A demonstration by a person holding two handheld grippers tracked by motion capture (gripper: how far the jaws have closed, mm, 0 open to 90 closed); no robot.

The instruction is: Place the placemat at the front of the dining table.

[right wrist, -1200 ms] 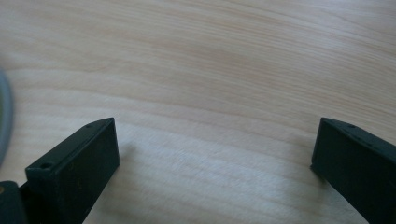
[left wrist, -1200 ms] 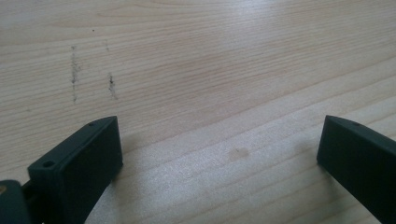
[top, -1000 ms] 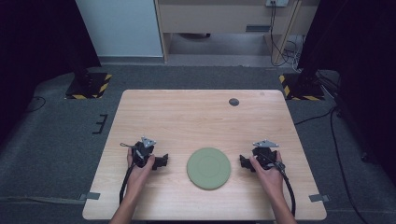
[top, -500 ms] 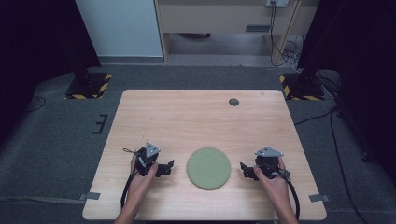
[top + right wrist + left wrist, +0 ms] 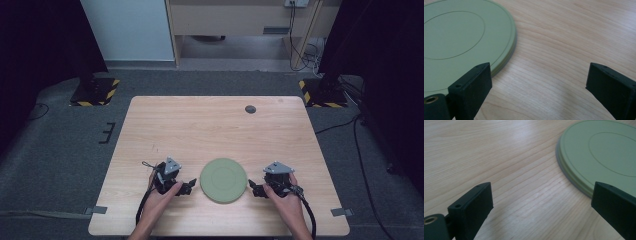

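Green plate (image 5: 223, 180) bears only plain concentric rings, no legible writing.

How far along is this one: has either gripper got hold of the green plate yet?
Early stage. Done: the left gripper and right gripper sit low on either side of the green plate, jaws wide open. In hand: nothing; both gripper views show bare wood between the jaws, with the plate's edge just beside them. Left: closing on the plate and any moving of it.

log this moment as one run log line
left gripper: open, left of green plate | right gripper: open, right of plate | plate: flat on table, unheld
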